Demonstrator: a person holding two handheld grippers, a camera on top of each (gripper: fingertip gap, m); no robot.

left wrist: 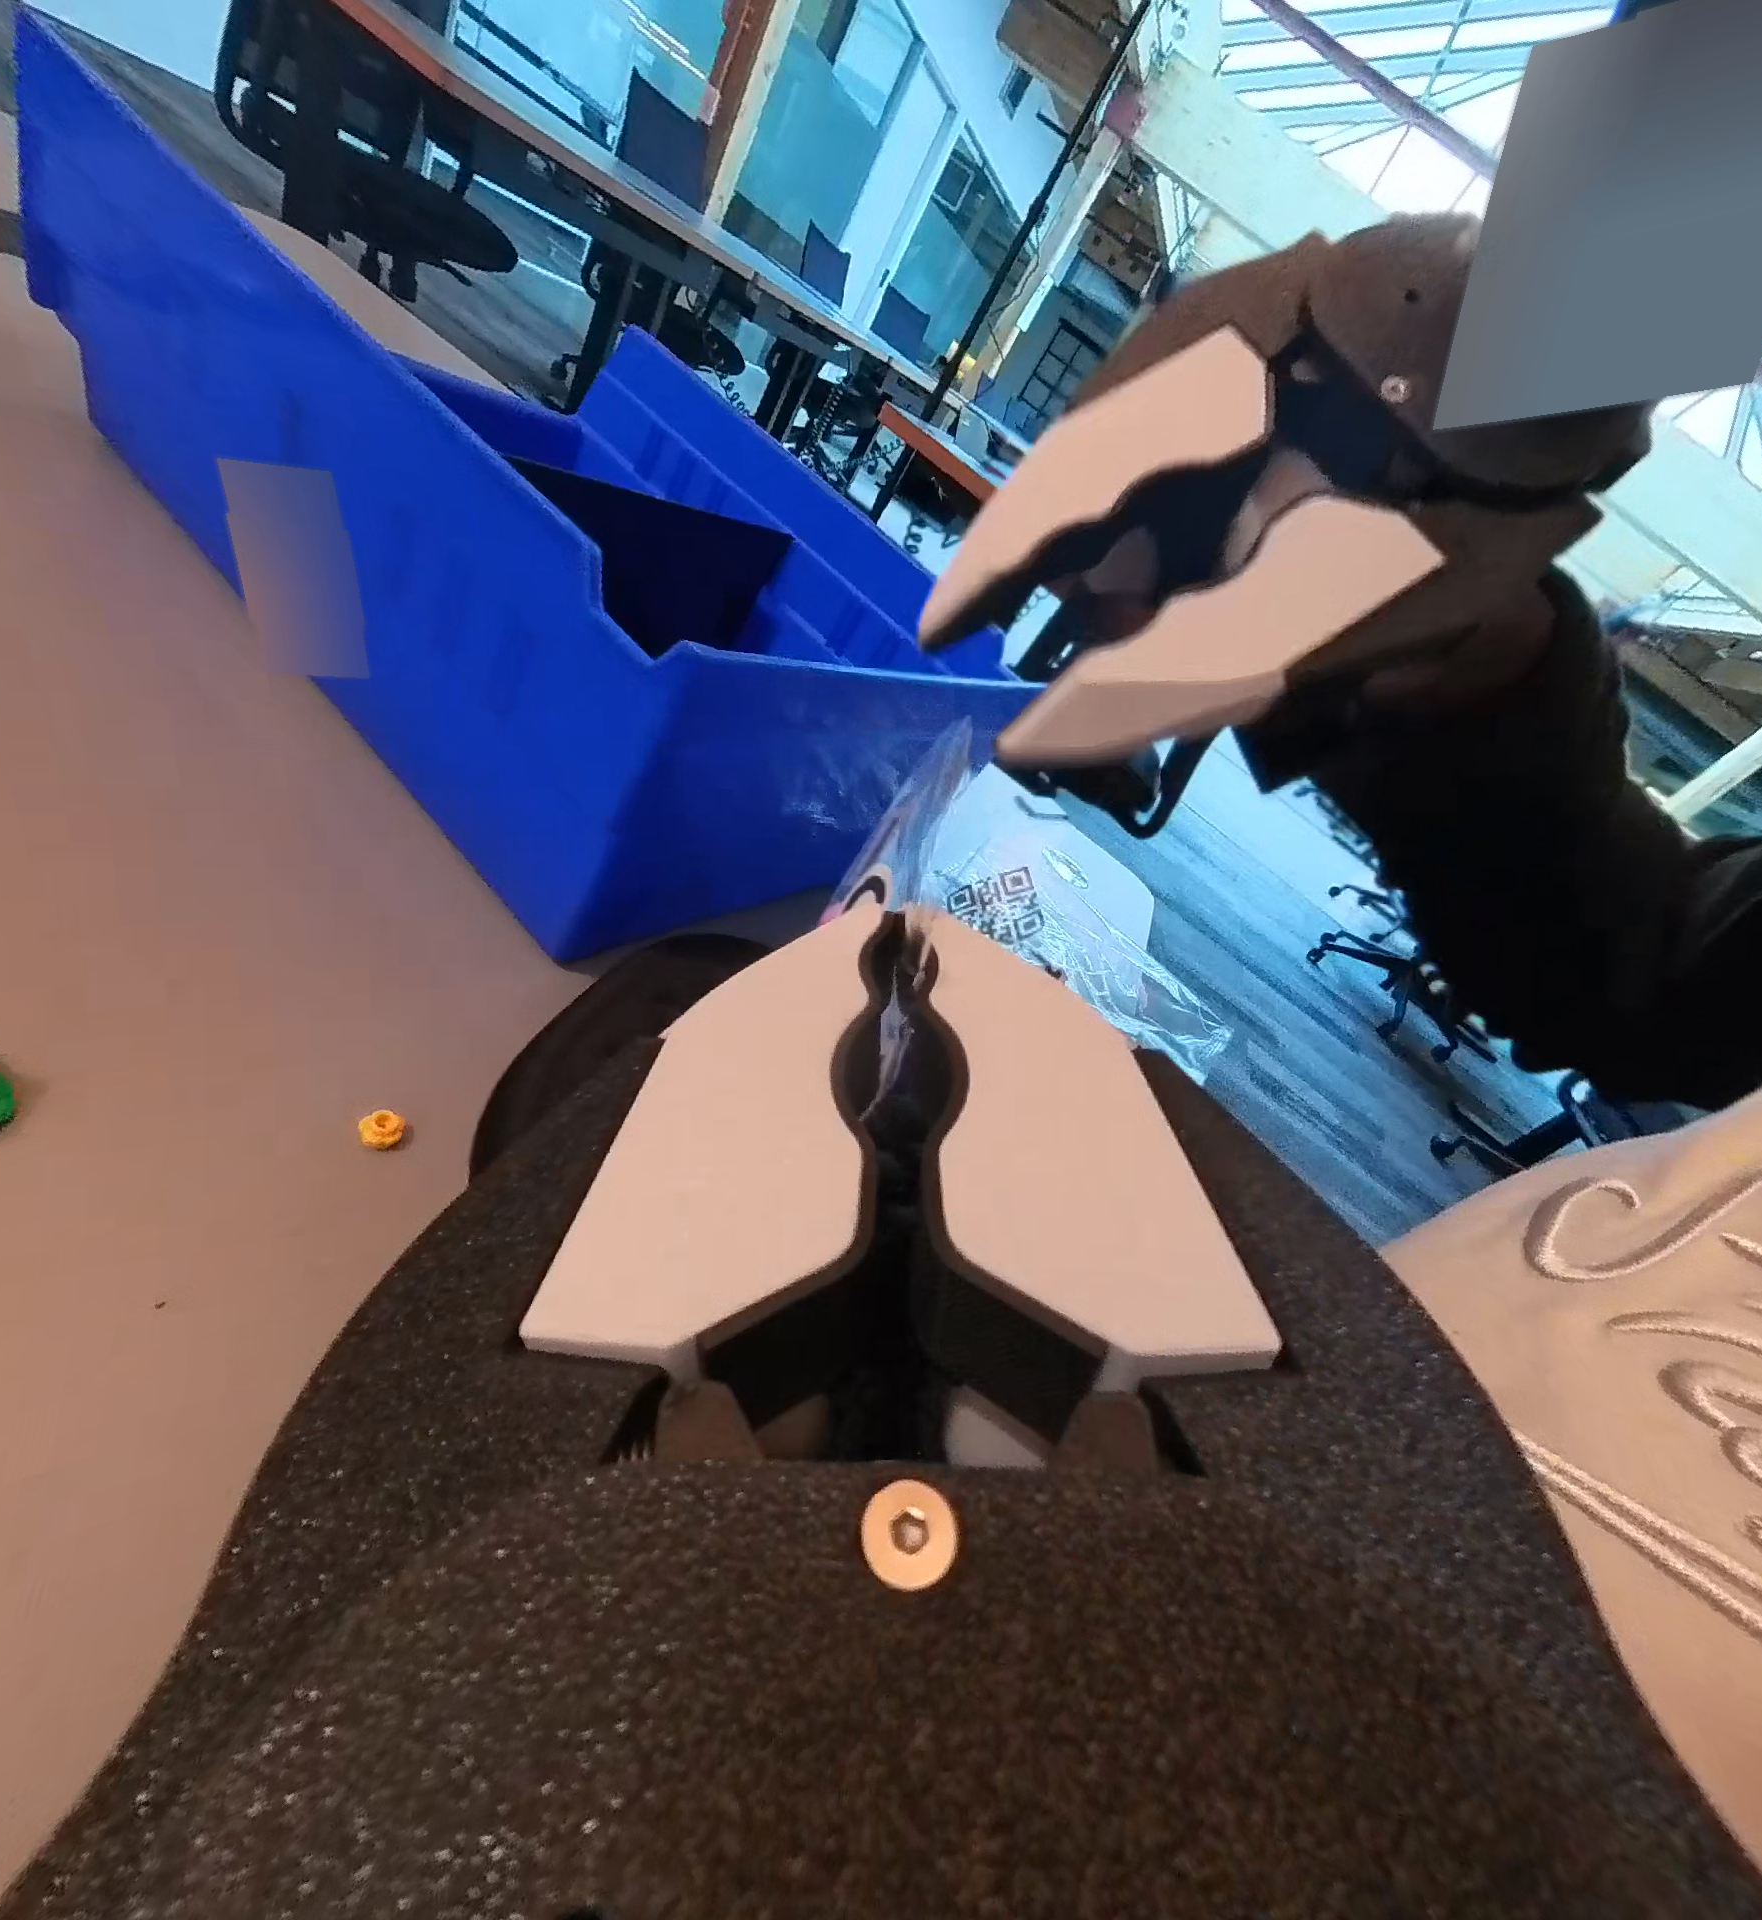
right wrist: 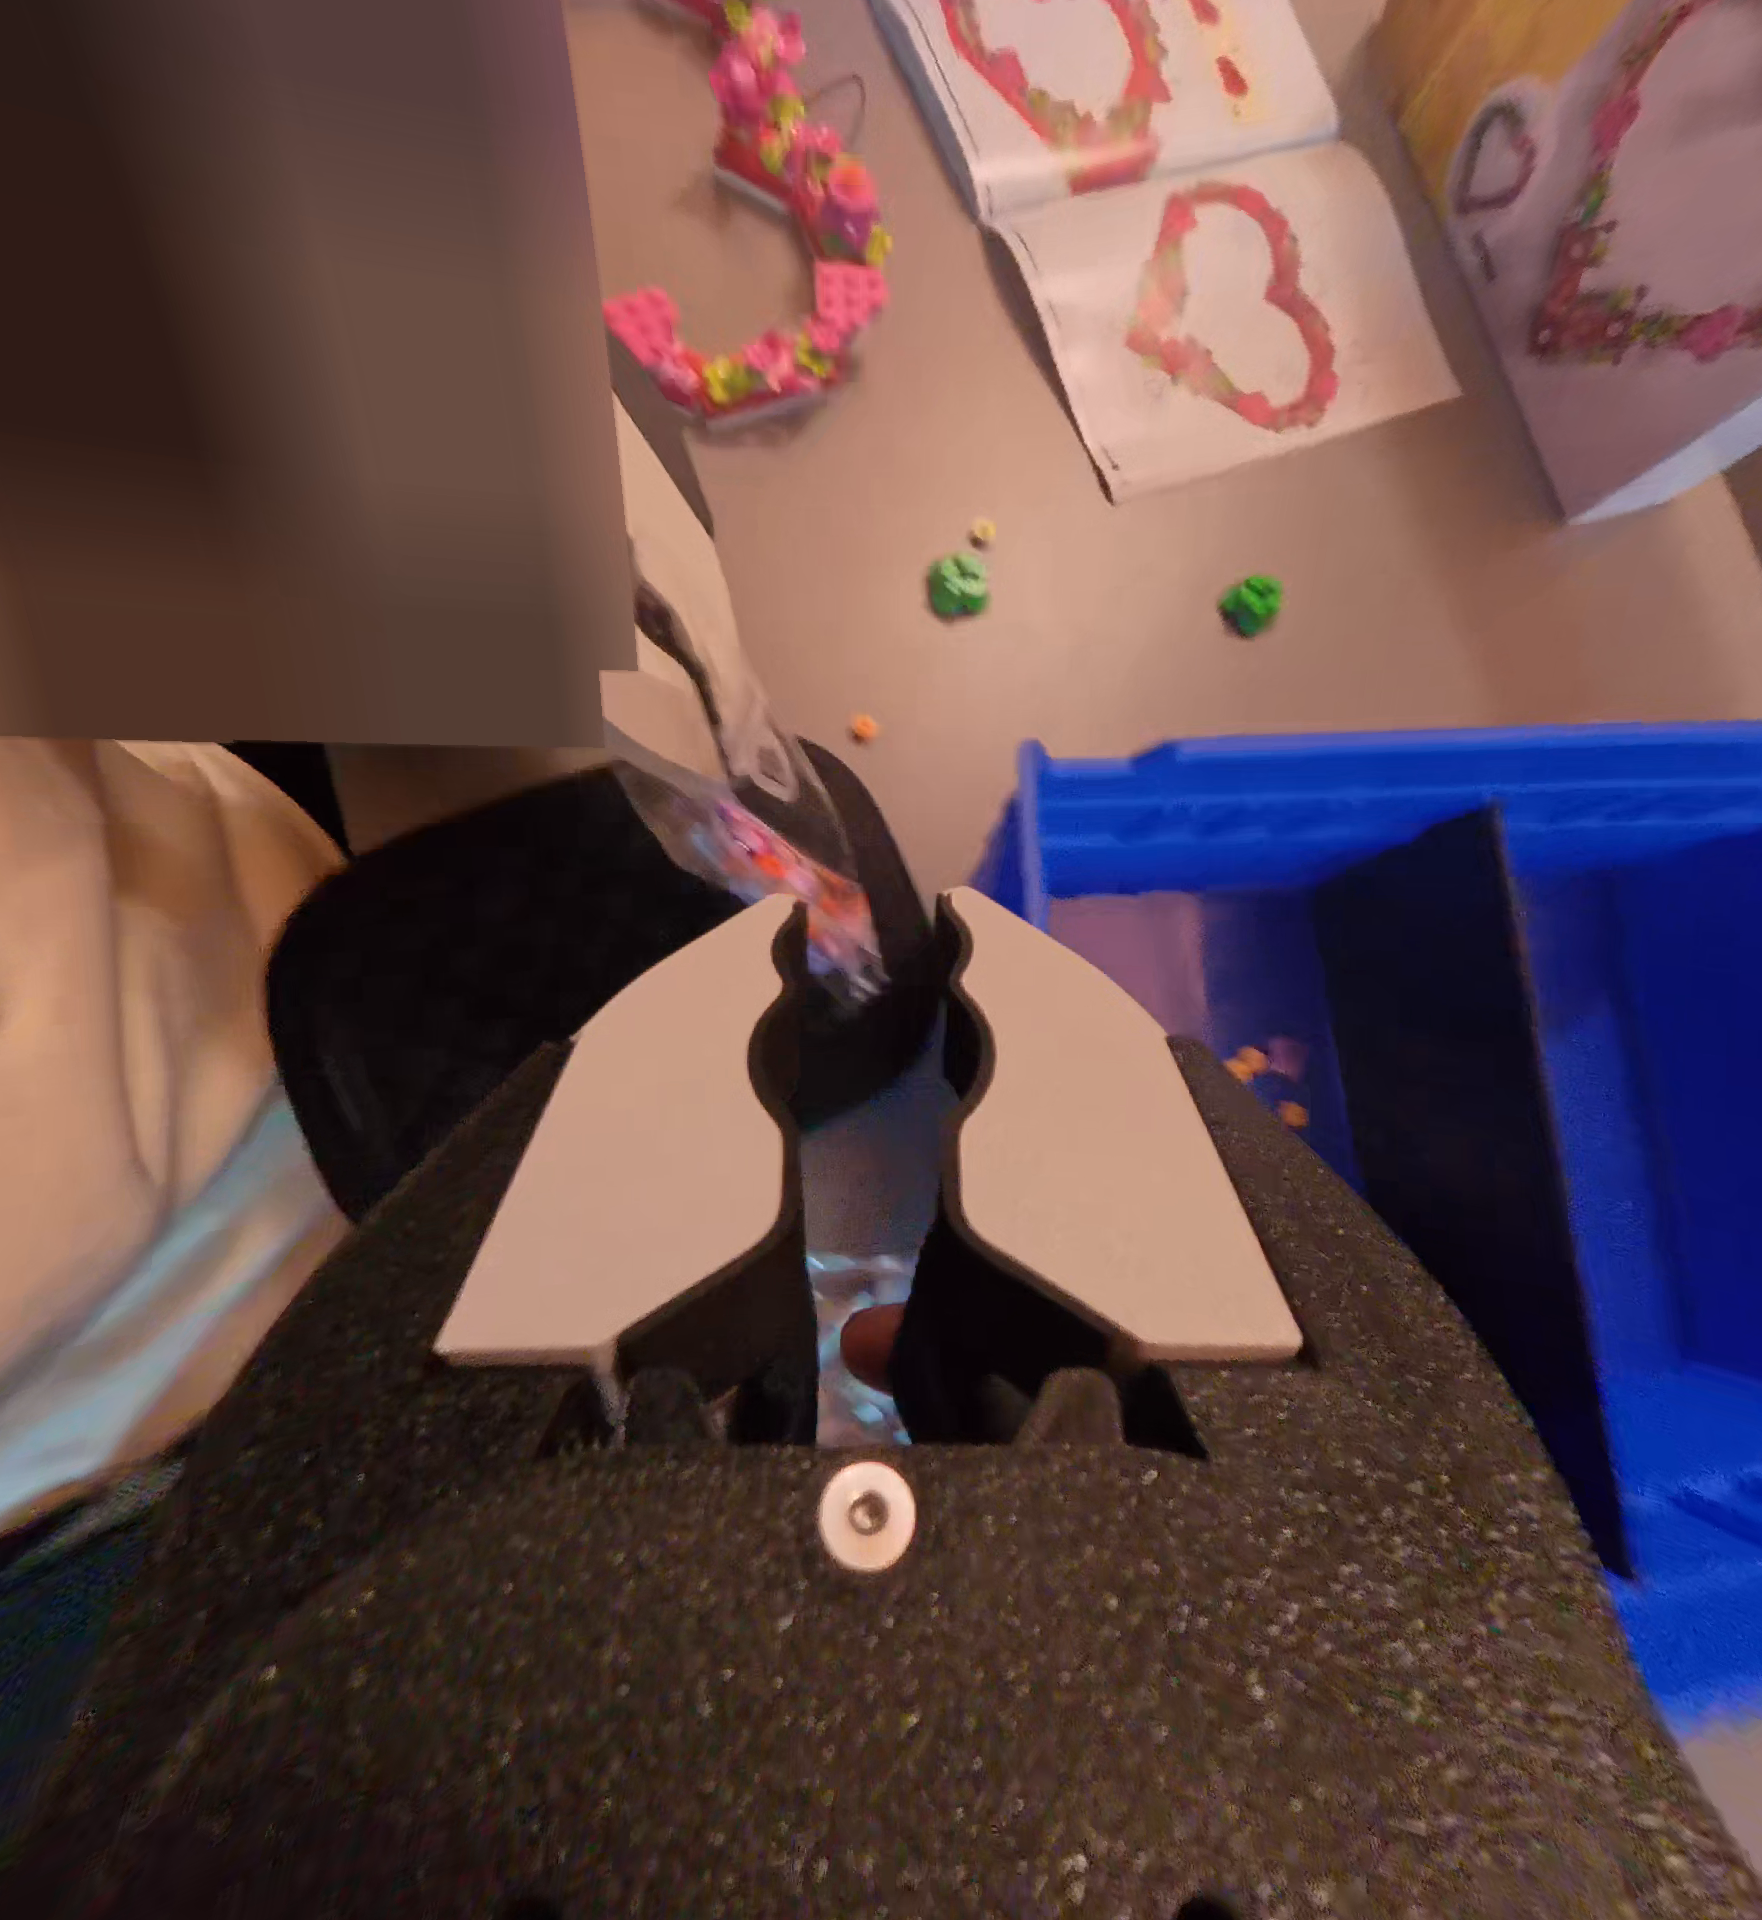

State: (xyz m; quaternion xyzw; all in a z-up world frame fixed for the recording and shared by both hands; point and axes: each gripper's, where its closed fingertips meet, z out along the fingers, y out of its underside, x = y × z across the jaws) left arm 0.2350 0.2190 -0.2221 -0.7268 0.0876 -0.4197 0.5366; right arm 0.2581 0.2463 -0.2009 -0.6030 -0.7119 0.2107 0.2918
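My left gripper (left wrist: pixel 898 925) is shut on a clear plastic bag (left wrist: pixel 1043 914) of small coloured bricks and holds it up beside a blue bin (left wrist: pixel 503 623). My right gripper (right wrist: pixel 872 914) is open, and the loose end of the bag (right wrist: pixel 783 852) reaches into the gap between its tips. In the left wrist view the right gripper (left wrist: pixel 981 675) hangs open just above the bag's top edge. The bin (right wrist: pixel 1376 790) has a dark divider and a few small bricks (right wrist: pixel 1266 1070) in one compartment.
On the tan table lie a partly built pink heart of bricks (right wrist: pixel 783 260), an open instruction booklet (right wrist: pixel 1220 281) and a box (right wrist: pixel 1666 260). Two green pieces (right wrist: pixel 960 587) (right wrist: pixel 1251 608) and an orange stud (left wrist: pixel 381 1129) lie loose. A person's sleeve (left wrist: pixel 1635 1455) is close.
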